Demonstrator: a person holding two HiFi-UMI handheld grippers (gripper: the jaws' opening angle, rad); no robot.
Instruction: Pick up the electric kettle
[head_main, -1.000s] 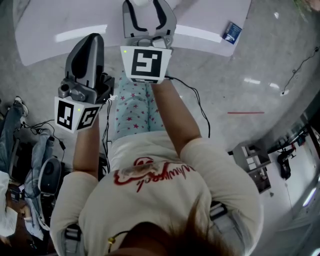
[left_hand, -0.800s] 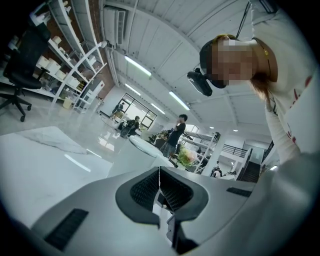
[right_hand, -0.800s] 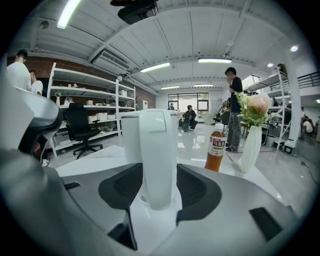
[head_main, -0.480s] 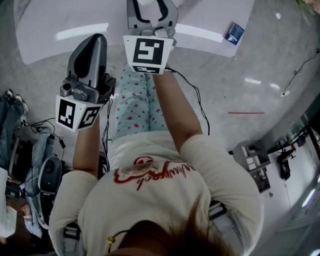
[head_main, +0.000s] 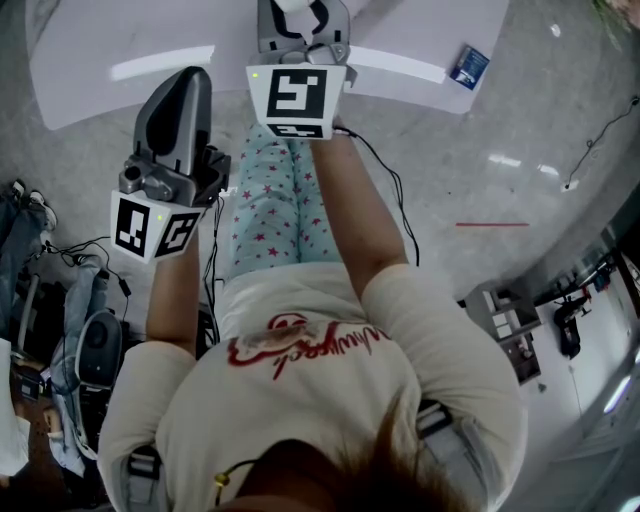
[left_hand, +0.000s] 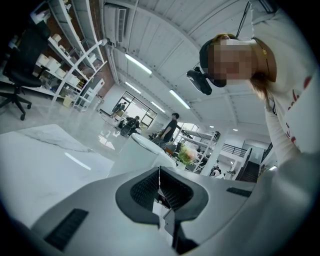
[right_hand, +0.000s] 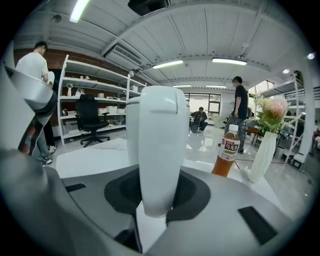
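**Right jaws closing on kettle handle: notes on the hold**

The electric kettle is standing upright on the white table, straight ahead of the person. Its handle is facing the right gripper. That gripper's jaws have just been closing. The handle is running upright between them and filling the gap, so the pads appear to be pressing on it. The left gripper is hanging back beside it, jaws together on nothing.

Handling, as judged:
- The handle is looking like smooth, glossy, stiff plastic. It won't give, but it is likely to slip under a light squeeze.
- The body is sitting beyond the handle, so its weight is likely pulling the kettle to tip away.
- I cannot tell whether there is water inside, so I am assuming it is heavy.
- The hold is sitting low on the handle, and higher up, near the lid, would steady it better.

A tea bottle and a white vase are standing apart to the right.
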